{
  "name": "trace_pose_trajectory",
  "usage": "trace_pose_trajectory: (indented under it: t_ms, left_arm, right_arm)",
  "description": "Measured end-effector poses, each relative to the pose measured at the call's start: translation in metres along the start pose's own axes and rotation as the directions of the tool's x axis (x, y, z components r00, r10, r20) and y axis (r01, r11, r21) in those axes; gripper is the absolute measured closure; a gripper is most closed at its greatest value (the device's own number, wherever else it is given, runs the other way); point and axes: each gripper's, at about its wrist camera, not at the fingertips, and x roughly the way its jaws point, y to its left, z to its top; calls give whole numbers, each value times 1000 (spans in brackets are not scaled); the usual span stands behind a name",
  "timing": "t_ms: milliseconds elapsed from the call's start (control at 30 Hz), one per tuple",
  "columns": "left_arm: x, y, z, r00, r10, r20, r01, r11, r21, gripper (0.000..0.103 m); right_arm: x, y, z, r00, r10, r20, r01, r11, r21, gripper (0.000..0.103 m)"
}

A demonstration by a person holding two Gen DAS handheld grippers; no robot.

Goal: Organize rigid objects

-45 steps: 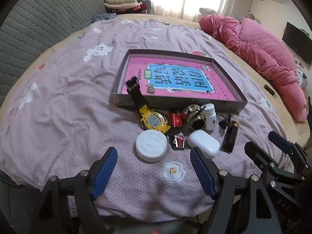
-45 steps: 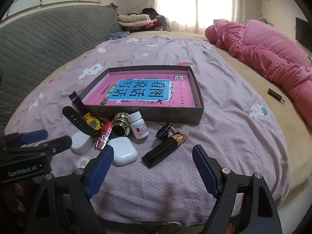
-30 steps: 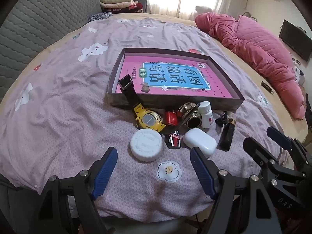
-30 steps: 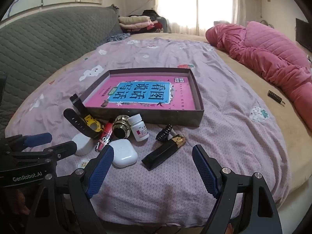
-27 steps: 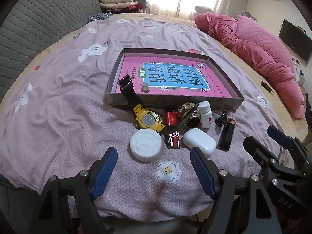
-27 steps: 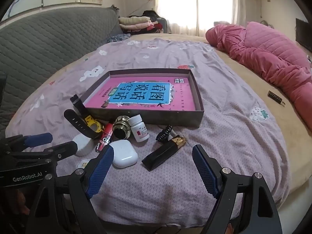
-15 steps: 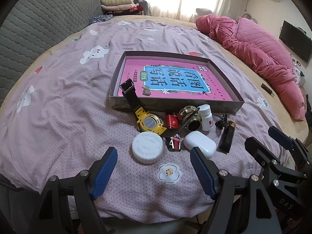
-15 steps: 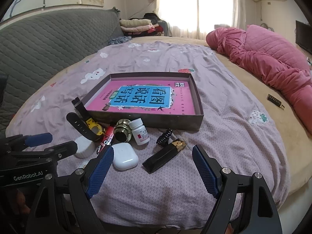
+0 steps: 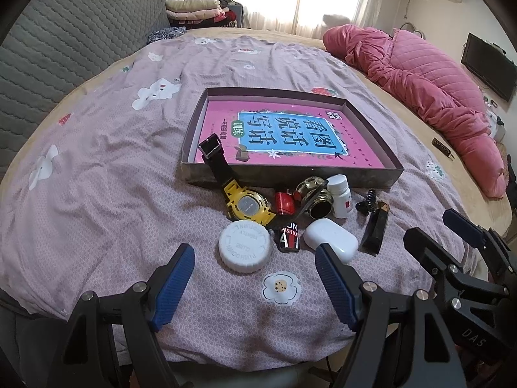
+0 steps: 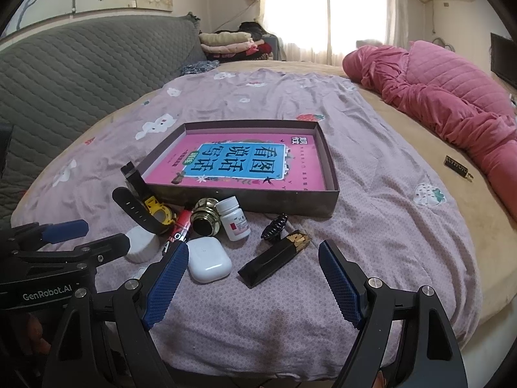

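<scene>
A shallow dark box (image 9: 371,177) (image 10: 258,199) with a pink and blue print inside lies on the bed. In front of it lie several small items: a yellow watch (image 9: 247,205) (image 10: 155,211), a white round cap (image 9: 244,245), a red and black can (image 9: 286,223), a brass jar (image 9: 315,197) (image 10: 205,216), a white pill bottle (image 9: 341,195) (image 10: 234,221), a white earbud case (image 9: 329,239) (image 10: 208,258), a black hair clip (image 10: 274,226) and a black bar (image 9: 376,229) (image 10: 274,257). My left gripper (image 9: 255,286) is open and empty, just short of the cap. My right gripper (image 10: 253,284) is open and empty, just short of the black bar.
The lilac bedsheet (image 9: 97,168) covers a round bed. A pink quilt (image 9: 420,84) (image 10: 452,103) lies at the right. A grey padded headboard (image 10: 80,74) stands at the left. A small dark object (image 10: 457,166) lies on the tan sheet at the right.
Both grippers have drawn back and tilted up a little, so the box and items sit slightly farther off. Nothing has been touched.
</scene>
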Motion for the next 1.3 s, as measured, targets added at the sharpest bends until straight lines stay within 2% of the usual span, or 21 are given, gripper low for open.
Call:
trace_pose_trajectory:
  t_ms: [733, 867, 1000, 1300]
  left_arm:
    - [4, 3, -2, 1000, 1, -19, -1, 1000, -1, 27]
    - [12, 15, -3, 998, -24, -53, 22, 999, -44, 27]
    - [22, 24, -7, 996, -21, -90, 14, 997, -75, 27]
    - [33, 24, -10, 995, -12, -102, 5, 998, -68, 27]
  right_arm:
    - [1, -5, -1, 1000, 1, -8, 0, 1000, 24, 20]
    - [7, -9, -3, 1000, 2, -31, 0, 999, 39, 20]
    - [13, -15, -7, 998, 5, -55, -1, 998, 62, 20]
    - [24, -21, -12, 997, 15, -79, -8, 996, 89, 20]
